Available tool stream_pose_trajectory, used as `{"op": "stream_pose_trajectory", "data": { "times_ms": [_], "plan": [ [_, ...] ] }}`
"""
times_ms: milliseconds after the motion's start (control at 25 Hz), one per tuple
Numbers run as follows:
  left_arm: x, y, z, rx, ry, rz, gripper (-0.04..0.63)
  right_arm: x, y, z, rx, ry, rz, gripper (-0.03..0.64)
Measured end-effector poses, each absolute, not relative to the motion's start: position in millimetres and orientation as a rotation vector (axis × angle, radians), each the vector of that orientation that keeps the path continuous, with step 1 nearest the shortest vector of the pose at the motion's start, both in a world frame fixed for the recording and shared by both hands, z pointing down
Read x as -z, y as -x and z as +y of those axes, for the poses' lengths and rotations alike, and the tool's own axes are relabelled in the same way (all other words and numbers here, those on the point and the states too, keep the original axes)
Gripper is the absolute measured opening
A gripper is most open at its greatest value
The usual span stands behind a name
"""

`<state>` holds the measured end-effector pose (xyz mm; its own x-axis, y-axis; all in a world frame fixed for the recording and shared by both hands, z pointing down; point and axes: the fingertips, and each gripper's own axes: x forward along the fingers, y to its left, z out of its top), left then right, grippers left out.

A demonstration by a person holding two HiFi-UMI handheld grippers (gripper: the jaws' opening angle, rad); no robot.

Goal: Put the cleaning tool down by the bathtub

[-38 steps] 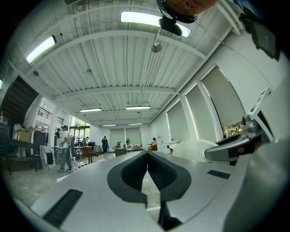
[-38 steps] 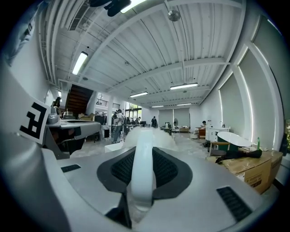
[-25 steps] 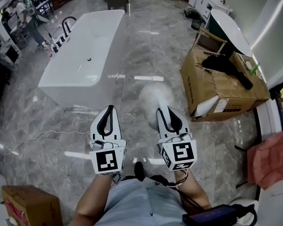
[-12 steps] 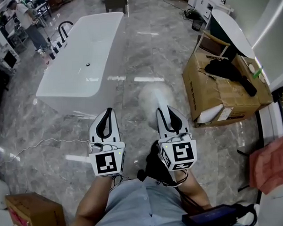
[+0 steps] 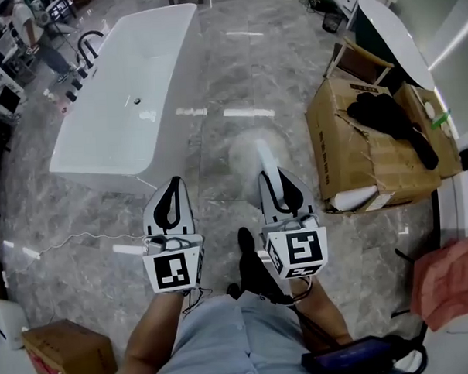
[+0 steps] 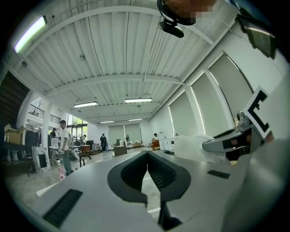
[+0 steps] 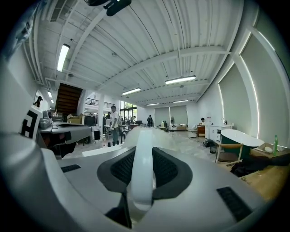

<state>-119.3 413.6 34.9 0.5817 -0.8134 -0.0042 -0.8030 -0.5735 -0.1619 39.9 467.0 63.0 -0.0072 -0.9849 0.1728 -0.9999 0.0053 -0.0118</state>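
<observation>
The right claw [image 5: 269, 178] is pinching the cleaning tool [image 5: 253, 147] by its white handle [image 7: 141, 172], with the jaws closed on it from both sides. The tool's fluffy white head [image 5: 247, 141] pokes out just past the claw tips, up off the marble floor [image 5: 236, 58]. Just to its left, level with it, the left claw [image 5: 174, 182] has its jaws pressed together with nothing between them. Ahead and off to the left of that claw sits the white bathtub [image 5: 129, 94], well apart from both claws and from the tool. A thin cable [image 5: 66, 240] trails across the floor out to the left. To the right of the right claw stands an open cardboard box [image 5: 348, 138] with something black lying on top. Back behind the claws, a dark shoe [image 5: 247, 248] shows between them.
</observation>
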Motion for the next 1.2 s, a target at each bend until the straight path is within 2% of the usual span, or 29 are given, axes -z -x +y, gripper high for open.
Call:
{"op": "stream_pose_trajectory", "data": {
  "times_ms": [440, 800, 1200],
  "plan": [
    [-19, 41, 312, 0.086, 2.618, 1.418, 0.018, -56, -118, 354, -0.207, -2.082, -2.22, 0.1],
    [7, 26, 259, 0.031, 2.557, 1.468, 0.018, -32, -140, 299, -0.134, -2.079, -2.27, 0.1],
    [-9, 32, 189, 0.048, 2.538, 1.539, 0.018, -45, -138, 222, -0.152, -2.018, -2.293, 0.1]
  ]
}}
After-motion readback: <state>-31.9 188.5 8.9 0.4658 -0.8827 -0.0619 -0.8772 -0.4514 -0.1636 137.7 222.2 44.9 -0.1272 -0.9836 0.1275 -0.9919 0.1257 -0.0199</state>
